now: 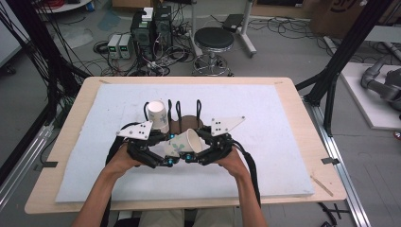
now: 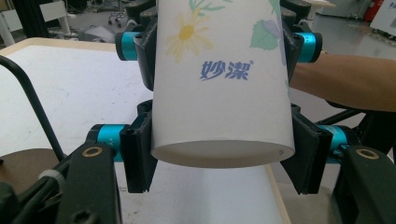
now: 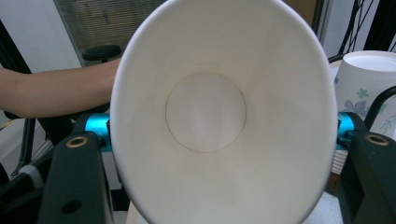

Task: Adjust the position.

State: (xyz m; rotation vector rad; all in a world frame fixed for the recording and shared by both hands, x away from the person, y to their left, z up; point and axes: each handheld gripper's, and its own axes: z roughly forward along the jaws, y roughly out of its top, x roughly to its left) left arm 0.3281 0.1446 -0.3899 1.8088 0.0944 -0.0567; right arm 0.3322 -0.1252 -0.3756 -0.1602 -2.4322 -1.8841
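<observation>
Holding a paper cup [image 1: 182,143] between them above the near-middle of the white foam mat [image 1: 283,156], both grippers clamp it at once. Left gripper [image 1: 166,150]: jaws pinch the cup's base end, seen in the left gripper view as the closed bottom rim facing the camera. Right gripper [image 1: 198,147]: jaws closed on the mouth end, squeezing the rim oval. Cup lies tipped, long axis running left-right, base left, mouth right. Judged: a handover; whichever grip lets go decides who carries it. Second cup [image 1: 158,115] stands upright in the black wire rack [image 1: 188,113], just beyond.
</observation>
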